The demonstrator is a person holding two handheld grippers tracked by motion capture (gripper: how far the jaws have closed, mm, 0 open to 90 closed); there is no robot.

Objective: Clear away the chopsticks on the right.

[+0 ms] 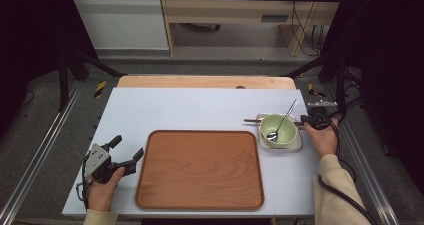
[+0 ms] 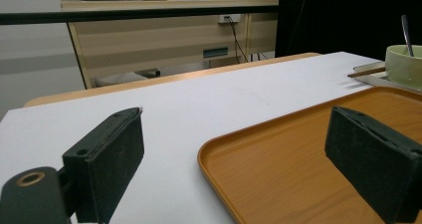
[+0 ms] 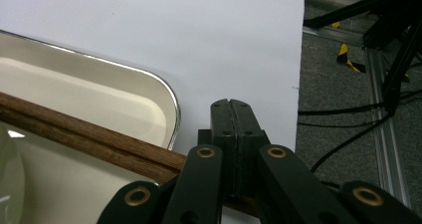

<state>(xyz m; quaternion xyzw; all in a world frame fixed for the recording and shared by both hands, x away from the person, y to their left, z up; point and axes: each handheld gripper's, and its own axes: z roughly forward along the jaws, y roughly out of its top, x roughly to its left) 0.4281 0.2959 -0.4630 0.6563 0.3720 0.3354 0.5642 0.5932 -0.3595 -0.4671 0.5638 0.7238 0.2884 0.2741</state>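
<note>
— Nearest, what do you see?
— Right gripper (image 3: 232,115) has its jaws pressed together, just above the wooden chopsticks (image 3: 94,139). If they pinch the chopsticks, I cannot tell.
— Where do the chopsticks lie?
— Across the small cream tray (image 1: 298,144), beside the green bowl (image 1: 287,133) with the spoon (image 1: 282,121).
— And the left gripper (image 1: 125,155)?
— Spread open, at the left rim of the big wooden tray (image 1: 200,195) on the desk (image 1: 200,107).

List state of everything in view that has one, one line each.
Left gripper: open, fingers either side of the tray's near left edge, holding nothing.
Right gripper: shut, over the chopsticks' end.
Wooden tray: empty, flat on the table.
Green bowl: upright in the small white tray.
Spoon: resting in the bowl, handle leaning out.
Chopsticks: lying across the small tray.
</note>
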